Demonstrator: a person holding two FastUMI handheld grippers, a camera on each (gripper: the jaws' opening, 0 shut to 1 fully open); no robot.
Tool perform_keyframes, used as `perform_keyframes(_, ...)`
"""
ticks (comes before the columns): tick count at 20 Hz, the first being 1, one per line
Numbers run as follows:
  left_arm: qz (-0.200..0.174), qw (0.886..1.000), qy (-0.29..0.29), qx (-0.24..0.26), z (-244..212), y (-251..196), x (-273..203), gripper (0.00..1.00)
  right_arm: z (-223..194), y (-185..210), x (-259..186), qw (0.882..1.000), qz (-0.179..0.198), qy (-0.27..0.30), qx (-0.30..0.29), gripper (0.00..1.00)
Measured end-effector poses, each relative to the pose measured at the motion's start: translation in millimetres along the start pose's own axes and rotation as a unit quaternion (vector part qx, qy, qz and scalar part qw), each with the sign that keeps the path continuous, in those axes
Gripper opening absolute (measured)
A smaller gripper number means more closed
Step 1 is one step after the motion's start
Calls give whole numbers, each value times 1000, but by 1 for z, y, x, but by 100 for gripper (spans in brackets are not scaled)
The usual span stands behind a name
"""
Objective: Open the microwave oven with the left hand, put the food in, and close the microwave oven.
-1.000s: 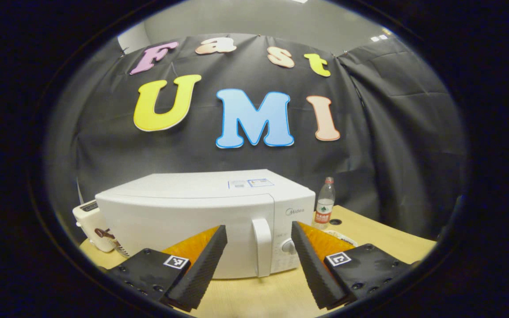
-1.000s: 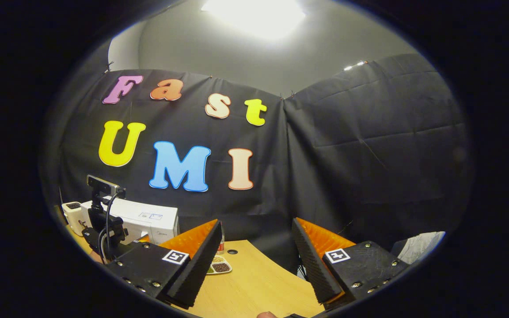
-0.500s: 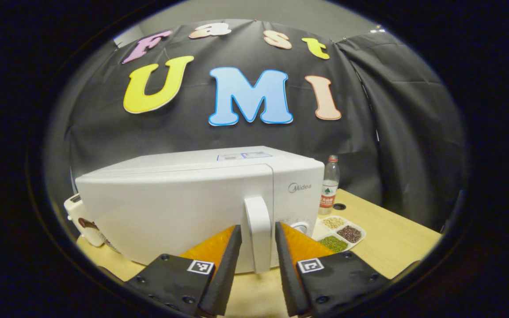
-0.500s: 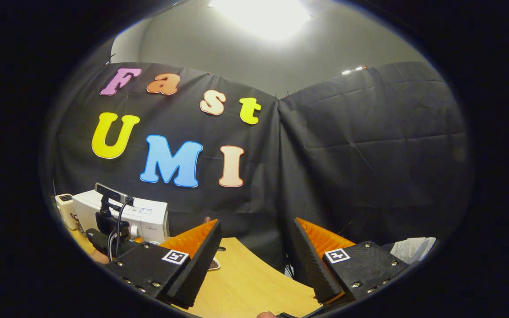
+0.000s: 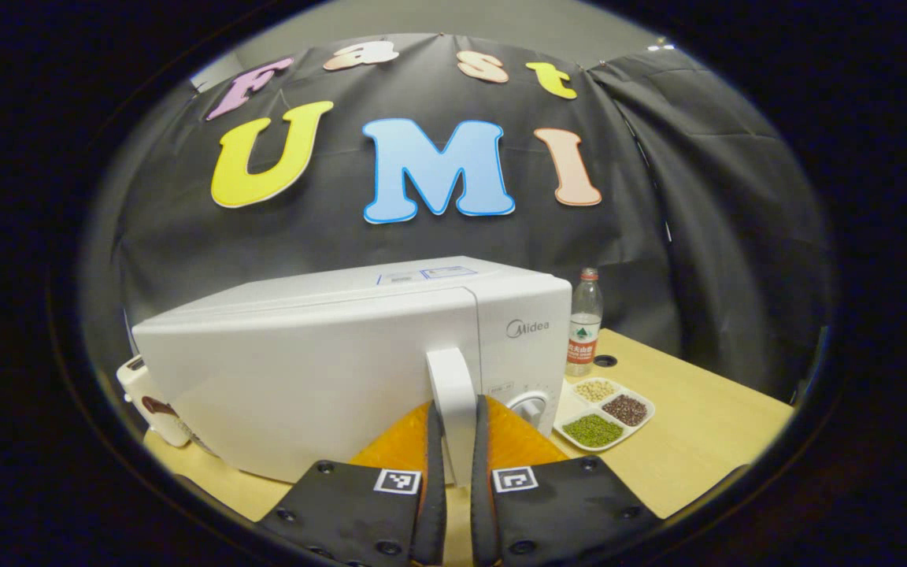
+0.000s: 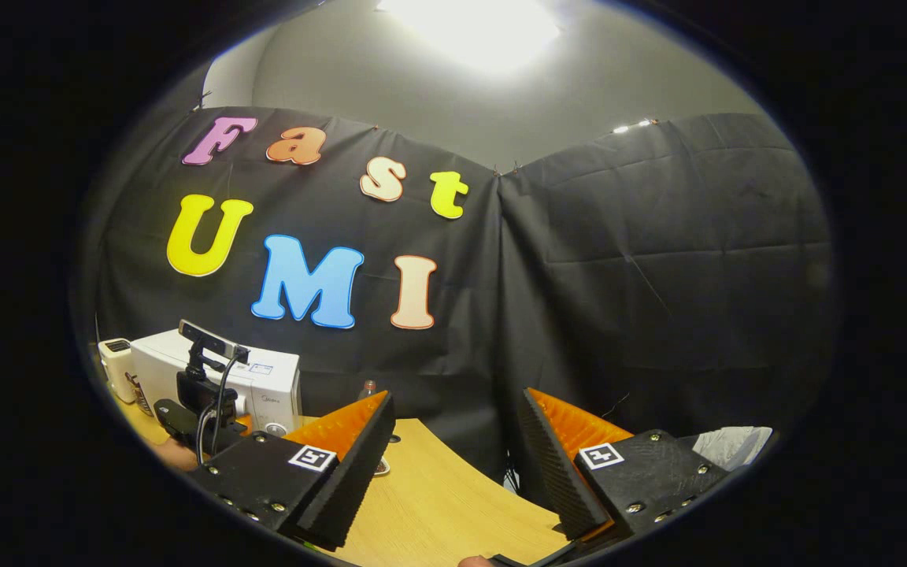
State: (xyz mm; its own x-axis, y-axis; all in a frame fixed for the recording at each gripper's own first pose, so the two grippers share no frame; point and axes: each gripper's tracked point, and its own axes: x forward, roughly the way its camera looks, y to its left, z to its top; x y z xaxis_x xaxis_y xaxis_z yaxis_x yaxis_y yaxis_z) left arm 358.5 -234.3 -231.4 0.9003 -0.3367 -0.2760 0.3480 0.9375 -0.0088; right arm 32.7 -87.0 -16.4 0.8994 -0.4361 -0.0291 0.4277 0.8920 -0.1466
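The white microwave (image 5: 327, 354) stands on the wooden table (image 5: 697, 433) with its door closed. My left gripper (image 5: 455, 417) is shut on the vertical door handle (image 5: 447, 374), one finger on each side. A white three-compartment food tray (image 5: 605, 411) with beans lies on the table just right of the microwave. My right gripper (image 6: 453, 441) hangs open and holds nothing above the table's right part (image 6: 438, 504). In the right gripper view the microwave (image 6: 268, 378) sits far left, with the left gripper's body and camera mount (image 6: 200, 390) in front of it.
A clear water bottle (image 5: 583, 323) stands behind the tray near a cable hole (image 5: 605, 361) in the table. A small white appliance (image 5: 146, 390) sits left of the microwave. A pale crumpled object (image 6: 729, 441) lies beyond the table's right edge.
My left gripper moved in to the microwave and its fingers closed from wide open onto the door handle. The right gripper stayed open and shifted only slightly.
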Motion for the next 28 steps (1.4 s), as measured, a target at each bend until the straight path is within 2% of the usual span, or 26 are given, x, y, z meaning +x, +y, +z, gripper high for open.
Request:
perform_keyframes(1,-1,1000,-1,0,2,0,0,15,0,0,-1,1000,2,0,0,96)
perform_keyframes(4,-5,1000,6,-3,2,0,0,12,5,1,-3,1000,10,-7,1,96)
perform_keyframes(5,-4,1000,4,-4,3,0,0,14,4,2,-3,1000,14,-8,0,96)
perform_keyframes(6,-3,1000,7,-4,3,0,-1,12,6,3,-3,1000,17,-11,-1,96)
perform_keyframes(9,2,1000,6,6,2,-1,-1,14,9,1,-4,999,27,-17,3,96)
perform_keyframes(12,4,1000,10,10,2,-1,-4,9,7,-4,-3,999,34,-18,-1,96)
perform_keyframes(13,8,1000,27,-2,-9,-3,-15,12,7,-7,-2,999,36,-19,0,96)
perform_keyframes(15,11,1000,-16,19,2,-5,-37,9,9,-10,-1,999,41,-21,7,96)
perform_keyframes(17,7,1000,-14,25,-7,-4,-51,12,9,-6,0,998,60,-22,15,96)
perform_keyframes(18,4,1000,-4,17,-11,-5,-56,9,8,-6,1,997,66,-22,14,96)
perform_keyframes(19,4,1000,-3,16,-10,-3,-63,12,8,-6,3,997,73,-22,17,96)
perform_keyframes(20,5,1000,1,16,-13,-2,-69,9,11,-4,1,996,82,-26,25,96)
perform_keyframes(21,9,1000,-2,14,-13,-1,-78,12,13,-2,0,995,92,-29,32,96)
perform_keyframes(22,13,1000,0,13,-15,-1,-88,9,13,0,-2,994,102,-29,36,96)
perform_keyframes(28,44,999,9,-3,-29,12,-143,9,11,2,-14,985,162,-34,49,96)
